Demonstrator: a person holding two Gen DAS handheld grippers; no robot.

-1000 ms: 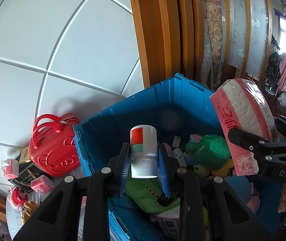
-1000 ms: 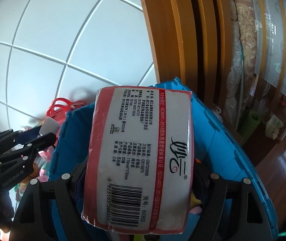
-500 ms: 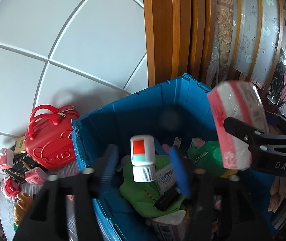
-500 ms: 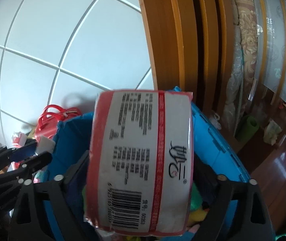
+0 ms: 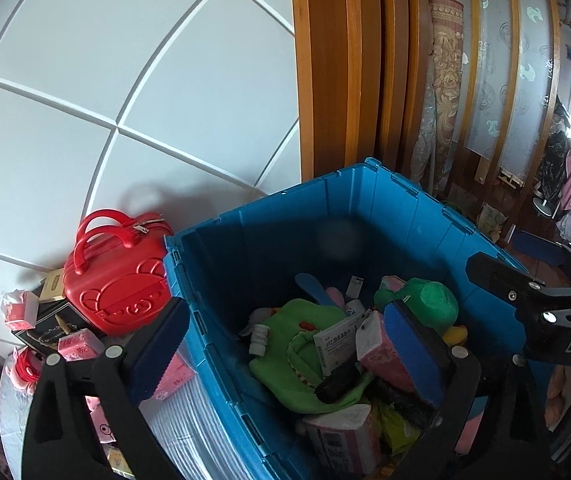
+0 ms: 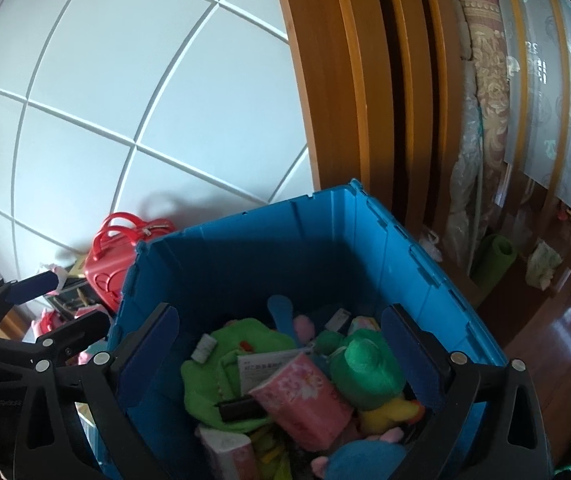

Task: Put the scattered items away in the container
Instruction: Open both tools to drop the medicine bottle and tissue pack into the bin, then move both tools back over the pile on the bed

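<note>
One blue container [image 5: 385,216] stands at 6 o'clock in both views. Inside it I count three pink tissue packs [image 6: 301,396], one white medicine bottle [image 5: 259,338], one medicine box [image 5: 335,344], one black case [image 6: 241,408] and one yellow duck toy [image 6: 391,412]. At 8 o'clock outside stands one red handbag [image 5: 119,280], with three small pink packs [image 5: 79,346] near it.

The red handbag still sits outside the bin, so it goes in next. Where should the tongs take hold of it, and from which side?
Grip the red handbag by its two looped handles, coming down from above. They stand upright and clear at the top, while its rounded shell looks too broad for the tongs and clutter crowds its lower left.
</note>
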